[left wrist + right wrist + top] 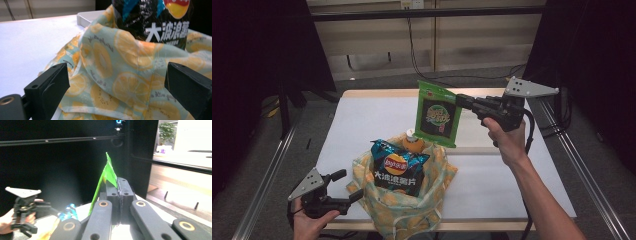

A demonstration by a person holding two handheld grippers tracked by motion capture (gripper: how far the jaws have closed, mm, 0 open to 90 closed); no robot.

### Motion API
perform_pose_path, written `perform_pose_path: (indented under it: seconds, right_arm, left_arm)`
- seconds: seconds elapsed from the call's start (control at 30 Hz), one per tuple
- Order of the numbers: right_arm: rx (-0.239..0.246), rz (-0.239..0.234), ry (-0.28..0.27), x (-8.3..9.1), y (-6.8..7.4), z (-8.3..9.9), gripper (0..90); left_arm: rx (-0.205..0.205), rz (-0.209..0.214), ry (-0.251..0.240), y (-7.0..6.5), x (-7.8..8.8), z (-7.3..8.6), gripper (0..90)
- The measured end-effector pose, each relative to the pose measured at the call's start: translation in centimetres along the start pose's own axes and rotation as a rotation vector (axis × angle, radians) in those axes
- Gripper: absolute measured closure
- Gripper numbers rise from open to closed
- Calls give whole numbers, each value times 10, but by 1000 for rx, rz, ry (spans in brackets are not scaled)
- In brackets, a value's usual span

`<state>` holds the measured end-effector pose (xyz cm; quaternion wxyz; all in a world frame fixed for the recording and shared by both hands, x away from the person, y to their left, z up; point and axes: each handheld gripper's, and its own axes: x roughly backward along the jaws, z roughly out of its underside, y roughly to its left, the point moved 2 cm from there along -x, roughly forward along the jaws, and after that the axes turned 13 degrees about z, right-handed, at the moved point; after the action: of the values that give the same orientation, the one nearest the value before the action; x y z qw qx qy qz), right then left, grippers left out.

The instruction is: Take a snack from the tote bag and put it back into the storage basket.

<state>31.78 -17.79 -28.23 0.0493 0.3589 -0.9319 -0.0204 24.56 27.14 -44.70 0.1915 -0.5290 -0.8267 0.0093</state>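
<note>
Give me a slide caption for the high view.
Right gripper lifts a green snack packet above a lemon-print cloth bag holding a chip bag; open left gripper waits beside it.

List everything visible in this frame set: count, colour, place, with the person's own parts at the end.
Green snack bag: 1, green with a dark panel, held in the air over the table's far right part.
Chip bag: 1, black and blue with a red-yellow logo, upright in the cloth bag.
Bottle: 1, orange with a pale cap, in the cloth bag behind the chip bag.
Cloth bag: 1, pale green with orange fruit print, at the table's near edge.
Table: 1, white.
Tray: 1, white, on the table's far right part.
Left gripper: 1, black, jaws open beside the cloth bag.
Right gripper: 1, black, shut on the green snack bag's edge.
</note>
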Motion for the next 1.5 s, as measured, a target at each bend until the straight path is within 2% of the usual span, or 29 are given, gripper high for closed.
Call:
perform_pose_path:
  seconds: [0.07, 0.13, 0.2, 0.3, 0.33, 0.37, 0.43, 0.47, 0.57, 0.67, 0.73, 0.8, 0.9, 0.93, 1.0, 1.07, 1.13, 1.17, 1.2, 1.27, 1.3, 1.43, 1.5]
  right_arm:
    - [9, 9, 16, -1, -5, 3, 893]
    - [7, 22, 24, -3, -11, 6, 893]
    - [5, 33, 29, -3, -17, 7, 893]
    - [2, 49, 33, -6, -25, 9, 893]
    - [-3, 52, 33, -7, -28, 10, 893]
    - [-4, 57, 39, -8, -32, 11, 893]
    - [-10, 71, 47, -11, -39, 15, 893]
    - [-10, 78, 51, -12, -41, 16, 893]
    - [-14, 107, 62, -16, -51, 21, 893]
    - [-13, 127, 71, -20, -59, 26, 893]
    - [-17, 135, 81, -22, -63, 29, 892]
    - [-17, 150, 89, -25, -69, 35, 892]
    - [-27, 167, 94, -29, -76, 44, 892]
    - [-32, 170, 98, -30, -78, 47, 892]
    - [-35, 183, 104, -34, -84, 53, 892]
    - [-41, 190, 110, -39, -88, 57, 891]
    - [-48, 190, 117, -45, -92, 62, 892]
    - [-48, 193, 127, -47, -93, 65, 891]
    - [-44, 196, 133, -50, -94, 67, 891]
    - [-25, 193, 151, -56, -96, 71, 891]
    - [-29, 198, 157, -59, -97, 73, 891]
    - [-35, 200, 165, -71, -104, 79, 891]
    - [-31, 205, 175, -76, -107, 82, 891]
  left_arm:
    - [-1, 0, -2, 0, 0, 0, 54]
    - [11, -20, 1, 1, 0, 0, 50]
    - [15, -5, -10, 3, 0, 0, 47]
    - [18, -33, -20, 4, 2, 0, 36]
    - [11, -8, -24, 5, 2, 0, 32]
    - [17, -33, -27, 4, 2, 0, 28]
    - [10, -33, -20, 5, 2, 0, 28]
    - [12, -18, -10, 5, 3, 0, 28]
    - [15, -37, -12, 7, 4, 1, 26]
    - [8, -22, -10, 6, 4, 1, 26]
    - [22, -40, -2, 6, 4, 1, 26]
    - [34, -43, -2, 8, 5, 3, 26]
    - [28, -60, 1, 9, 7, 3, 26]
    - [31, -47, -6, 8, 7, 3, 26]
    - [28, -62, -3, 7, 7, 3, 26]
    - [11, -54, 1, 6, 7, 3, 26]
    - [13, -40, -5, 4, 7, 3, 26]
    - [4, -59, 1, 4, 7, 3, 26]
    - [3, -43, -2, 3, 7, 3, 26]
    - [3, -44, 3, 3, 7, 4, 26]
    - [6, -36, 1, 4, 7, 4, 26]
    - [5, -46, 7, 4, 7, 4, 26]
    - [2, -28, 11, 4, 6, 5, 26]
